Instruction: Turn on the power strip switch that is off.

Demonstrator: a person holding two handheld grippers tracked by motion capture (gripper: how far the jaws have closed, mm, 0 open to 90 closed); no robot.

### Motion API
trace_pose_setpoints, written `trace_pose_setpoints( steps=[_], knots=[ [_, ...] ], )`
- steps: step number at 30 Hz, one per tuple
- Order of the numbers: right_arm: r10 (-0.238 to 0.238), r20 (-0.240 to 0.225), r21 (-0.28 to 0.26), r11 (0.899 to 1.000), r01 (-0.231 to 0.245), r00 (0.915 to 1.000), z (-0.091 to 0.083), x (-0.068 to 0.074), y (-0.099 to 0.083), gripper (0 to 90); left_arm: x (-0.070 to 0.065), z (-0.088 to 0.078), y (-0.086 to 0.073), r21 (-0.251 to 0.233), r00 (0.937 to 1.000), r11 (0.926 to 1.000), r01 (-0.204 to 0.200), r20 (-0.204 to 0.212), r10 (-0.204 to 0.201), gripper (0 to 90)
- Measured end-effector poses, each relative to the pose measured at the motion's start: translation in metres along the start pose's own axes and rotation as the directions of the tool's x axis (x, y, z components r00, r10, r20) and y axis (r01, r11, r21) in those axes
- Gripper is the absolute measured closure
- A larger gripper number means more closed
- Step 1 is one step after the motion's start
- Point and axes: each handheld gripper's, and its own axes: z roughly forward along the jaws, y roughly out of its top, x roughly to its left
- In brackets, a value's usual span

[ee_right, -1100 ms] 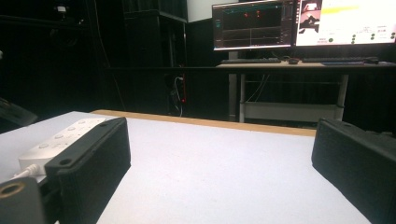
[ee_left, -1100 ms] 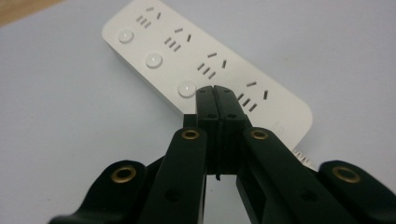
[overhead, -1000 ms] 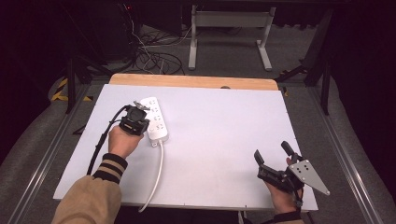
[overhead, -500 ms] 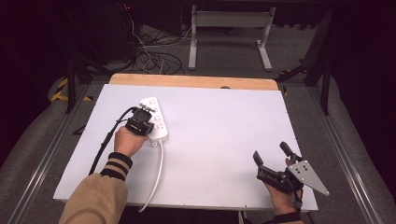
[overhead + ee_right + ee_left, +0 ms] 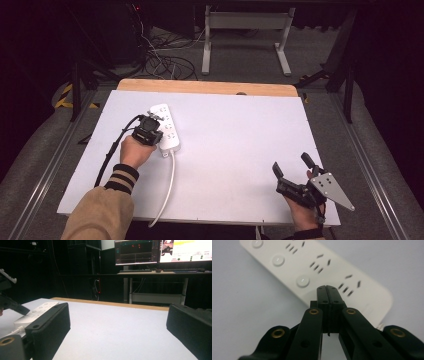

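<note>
A white power strip (image 5: 168, 125) lies on the left part of the white table top (image 5: 240, 135), its cord (image 5: 167, 185) trailing off the front edge. My left gripper (image 5: 152, 132) points down at the strip's near end with its jaws shut and nothing between them. In the left gripper view the closed tips (image 5: 327, 288) sit over the strip (image 5: 312, 267), just right of a round button (image 5: 302, 281); whether they touch it I cannot tell. My right gripper (image 5: 291, 166) rests open near the front right corner, far from the strip.
The right gripper view looks between its wide-apart jaws (image 5: 120, 325) across the table to the strip (image 5: 37, 311) and the left gripper at far left. Beyond the table's wooden back edge (image 5: 210, 87) are a desk with monitors (image 5: 160, 251) and floor cables (image 5: 165, 62).
The left hand has shifted slightly to the right over the strip's near end. The right hand has kept still.
</note>
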Motion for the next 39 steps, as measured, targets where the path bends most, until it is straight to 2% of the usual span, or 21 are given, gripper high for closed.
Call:
trace_pose_setpoints(
  steps=[1,2,6,8,11,12,15,17,18,21,24,25,26,28,39],
  knots=[
    [0.000,0.000,0.001,1.000,0.000,1.0000,0.000,0.000,0.000,5.5,-0.001,-0.002,0.002,-0.018,0.9999,0.9998,0.006,0.010,-0.006,90.0],
    [0.000,0.000,0.001,1.000,0.000,1.0000,0.000,0.000,0.000,5.5,-0.002,-0.003,0.003,-0.017,1.0000,0.9999,0.000,0.008,0.000,90.0],
    [0.002,0.001,0.001,1.000,-0.002,1.0000,0.000,-0.001,0.000,5.5,-0.003,0.004,0.000,0.023,1.0000,0.9997,-0.009,-0.002,0.009,90.0],
    [0.001,0.005,0.000,1.000,-0.001,1.0000,-0.001,-0.001,0.000,5.5,-0.002,0.005,-0.001,0.013,1.0000,0.9999,0.004,0.003,-0.004,90.0],
    [0.003,0.007,-0.002,1.000,-0.003,1.0000,-0.002,-0.001,0.000,5.5,-0.003,0.005,0.000,0.019,1.0000,0.9998,0.003,0.004,-0.003,90.0],
    [0.004,0.008,-0.004,1.000,-0.004,1.0000,-0.003,-0.001,0.000,5.5,-0.004,0.005,-0.001,0.018,1.0000,0.9998,0.008,0.000,-0.008,90.0],
    [0.004,0.011,-0.004,1.000,-0.004,0.9999,-0.003,-0.001,0.000,5.5,-0.009,0.006,-0.002,0.014,0.9995,0.9998,-0.012,-0.030,0.012,90.0],
    [0.000,0.010,-0.003,1.000,0.000,0.9999,-0.003,-0.001,0.001,5.5,-0.009,0.006,-0.002,0.016,0.9993,0.9999,-0.006,-0.037,0.007,90.0],
    [-0.002,0.012,-0.003,1.000,0.002,0.9999,-0.004,-0.001,0.001,5.5,-0.009,0.006,-0.002,0.023,0.9995,0.9997,0.006,-0.030,-0.005,90.0],
    [-0.004,0.016,-0.006,1.000,0.004,0.9999,-0.005,-0.001,0.001,5.5,-0.009,0.006,-0.001,0.030,0.9994,0.9996,0.000,-0.035,0.001,90.0],
    [-0.004,0.019,-0.007,1.000,0.004,0.9998,-0.006,-0.001,0.001,5.5,-0.009,0.007,-0.001,0.025,0.9999,0.9996,0.010,-0.012,-0.010,90.0],
    [-0.004,0.019,-0.007,1.000,0.004,0.9998,-0.006,-0.001,0.001,5.5,-0.011,0.007,-0.001,0.027,0.9997,0.9995,0.018,-0.015,-0.017,90.0],
    [-0.004,0.019,-0.005,1.000,0.004,0.9998,-0.006,-0.001,0.001,5.5,-0.012,0.007,-0.001,0.028,0.9995,0.9996,0.002,-0.033,-0.002,90.0],
    [-0.004,0.019,-0.005,1.000,0.004,0.9998,-0.006,-0.001,0.001,5.5,-0.013,0.007,0.000,0.031,0.9992,0.9995,0.005,-0.041,-0.003,90.0],
    [-0.007,0.024,-0.007,1.000,0.007,0.9997,-0.007,-0.001,0.002,5.5,-0.014,0.007,0.001,0.049,0.9993,0.9988,0.009,-0.035,-0.008,90.0]
  ],
)
